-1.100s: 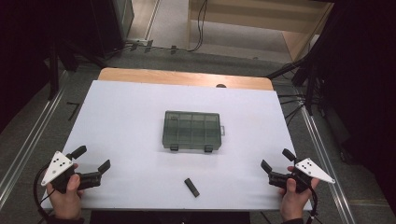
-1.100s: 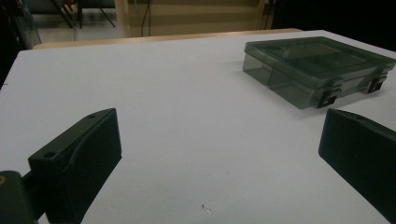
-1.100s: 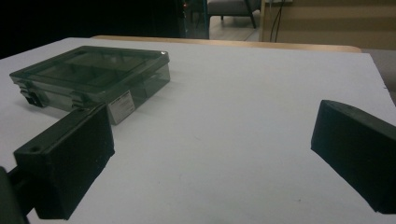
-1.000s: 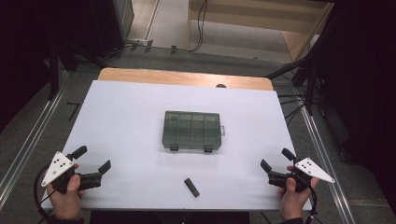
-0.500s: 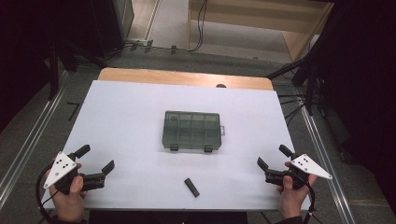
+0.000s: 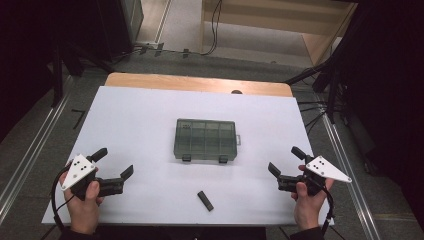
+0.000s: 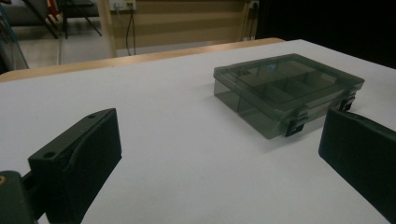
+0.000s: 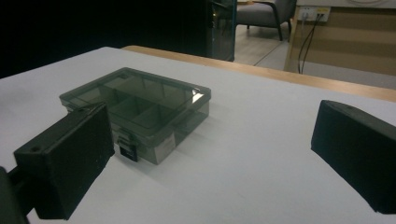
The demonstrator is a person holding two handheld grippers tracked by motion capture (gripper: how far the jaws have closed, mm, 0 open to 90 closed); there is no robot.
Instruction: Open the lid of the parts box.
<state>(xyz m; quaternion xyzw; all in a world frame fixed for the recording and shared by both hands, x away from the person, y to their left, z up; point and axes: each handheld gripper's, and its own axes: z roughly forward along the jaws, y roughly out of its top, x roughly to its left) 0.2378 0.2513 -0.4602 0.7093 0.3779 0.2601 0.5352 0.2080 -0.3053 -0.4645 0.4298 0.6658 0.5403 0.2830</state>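
We see the box (image 6: 206, 140) lying flat at the centre of the high view, on the white table (image 6: 135, 115), lid shut, its two latches facing the lower edge of the frame. Through the smoky lid we make out dividers inside; we cannot tell whether anything lies in the compartments. A small black piece (image 6: 205, 200) lies below the box, toward the bottom centre of the frame, well apart from it.

Our left claw (image 6: 114, 163) sits in the lower left of the high view, held in the left hand (image 6: 84, 207), its jaws spread wide and nothing between them. Our right claw (image 6: 286, 161) sits in the lower right, gripped by the right hand (image 6: 307, 200), jaws likewise wide and bare. Both are well apart from the box, one on each side.

In the left gripper view the box (image 7: 287, 91) lies in the upper right, between and beyond the two black jaws. In the right gripper view the box (image 8: 135, 105) lies in the left half of the frame, its near corner partly behind the left jaw.
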